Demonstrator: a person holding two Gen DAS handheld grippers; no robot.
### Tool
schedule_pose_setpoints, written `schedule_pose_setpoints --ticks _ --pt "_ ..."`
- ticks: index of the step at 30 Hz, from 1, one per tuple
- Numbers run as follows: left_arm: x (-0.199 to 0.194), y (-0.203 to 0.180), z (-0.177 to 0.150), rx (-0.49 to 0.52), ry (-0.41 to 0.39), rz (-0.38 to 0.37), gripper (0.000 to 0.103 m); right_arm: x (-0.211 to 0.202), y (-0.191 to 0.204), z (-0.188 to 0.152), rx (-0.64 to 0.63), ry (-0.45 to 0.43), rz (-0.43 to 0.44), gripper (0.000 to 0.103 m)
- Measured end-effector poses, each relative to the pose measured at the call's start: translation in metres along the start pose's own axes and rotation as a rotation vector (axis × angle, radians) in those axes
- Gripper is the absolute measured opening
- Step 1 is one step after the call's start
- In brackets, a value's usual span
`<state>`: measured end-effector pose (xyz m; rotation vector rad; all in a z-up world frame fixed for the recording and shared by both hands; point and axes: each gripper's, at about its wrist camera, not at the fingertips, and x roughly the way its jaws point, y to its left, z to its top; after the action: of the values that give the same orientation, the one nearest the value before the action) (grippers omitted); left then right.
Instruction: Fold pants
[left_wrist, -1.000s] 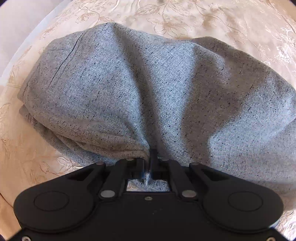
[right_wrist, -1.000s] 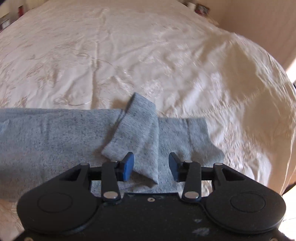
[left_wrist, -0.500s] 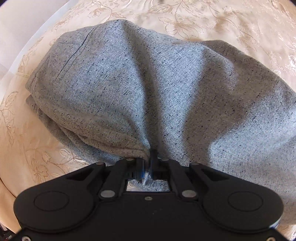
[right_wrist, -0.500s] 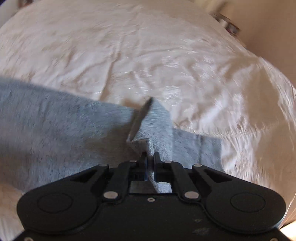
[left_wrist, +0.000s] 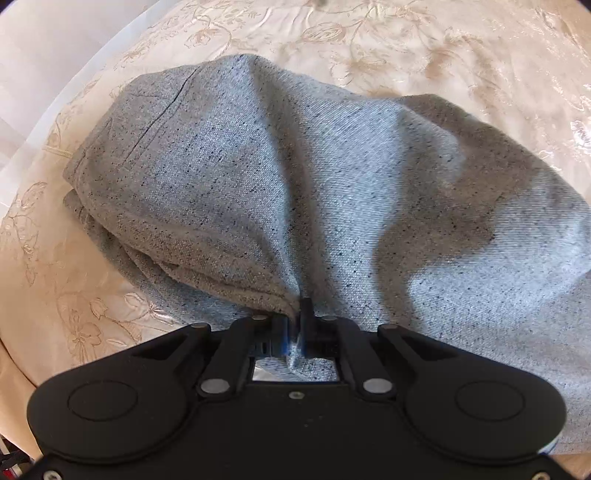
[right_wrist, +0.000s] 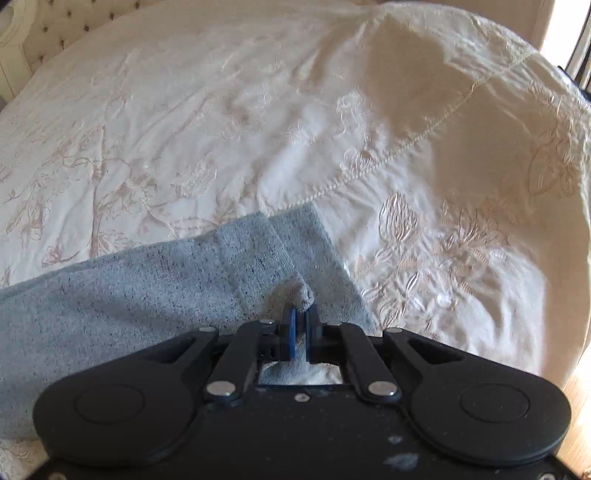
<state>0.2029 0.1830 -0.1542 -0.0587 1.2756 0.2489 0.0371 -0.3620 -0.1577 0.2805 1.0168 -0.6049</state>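
While grey pants (left_wrist: 332, 192) lie on an embroidered cream bedspread (right_wrist: 258, 110), left gripper (left_wrist: 295, 325) fingers pinching bunched fabric, right gripper (right_wrist: 301, 325) fingers clamped on a cuff.

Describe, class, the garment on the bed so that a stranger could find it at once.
Start at the cream embroidered bedspread. On it lies one pair of speckled grey woven pants, bunched at one end, a leg hem at the other. It is the only grey cloth there, pinched by the left gripper and the right gripper.
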Motion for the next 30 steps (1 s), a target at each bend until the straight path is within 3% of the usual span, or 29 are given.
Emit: schedule_pose_setpoints --ticks 3,5,7,9,11,13,16,20,23,25,26,30 --pt "-0.010 -0.009 -0.007 0.022 -0.010 -0.043 0.007 0.010 -0.013 0.002 0.014 0.023 -0.077 0.004" --pt "-0.011 -0.017 -0.012 0.050 -0.013 -0.007 0.007 0.022 -0.025 -0.002 0.046 0.091 -0.064 0.006" --pt "-0.009 -0.020 -0.015 0.056 -0.012 0.010 0.007 0.022 -0.031 -0.002 0.022 0.123 0.028 0.016" --pt "-0.006 -0.017 -0.016 0.032 0.002 0.011 0.007 0.012 -0.034 0.004 -0.024 0.074 0.034 0.037" --pt "-0.005 -0.016 -0.016 0.015 0.008 0.008 0.007 0.001 -0.034 0.011 -0.075 -0.021 0.028 0.038" --pt "-0.004 -0.017 -0.018 0.019 0.010 0.020 0.008 0.005 -0.033 0.023 -0.131 -0.065 0.090 0.039" --pt "-0.007 -0.023 -0.021 0.037 0.008 0.047 0.008 0.028 -0.025 0.043 -0.184 -0.046 0.154 0.039" --pt "-0.001 -0.025 -0.017 0.032 0.015 0.065 0.008 0.060 -0.011 0.056 -0.297 -0.031 0.178 0.039" --pt "0.002 -0.026 -0.016 0.025 0.020 0.075 0.008 0.079 -0.004 0.060 -0.346 0.004 0.202 0.038" --pt "0.002 -0.027 -0.015 0.024 0.019 0.081 0.008 0.084 -0.001 0.059 -0.373 0.018 0.201 0.023" --pt "0.002 -0.027 -0.016 0.024 0.018 0.084 0.008 0.085 0.000 0.059 -0.373 0.036 0.202 0.004" --pt "-0.001 -0.026 -0.016 0.006 0.010 0.082 0.008 0.074 -0.001 0.055 -0.362 0.033 0.144 0.002"
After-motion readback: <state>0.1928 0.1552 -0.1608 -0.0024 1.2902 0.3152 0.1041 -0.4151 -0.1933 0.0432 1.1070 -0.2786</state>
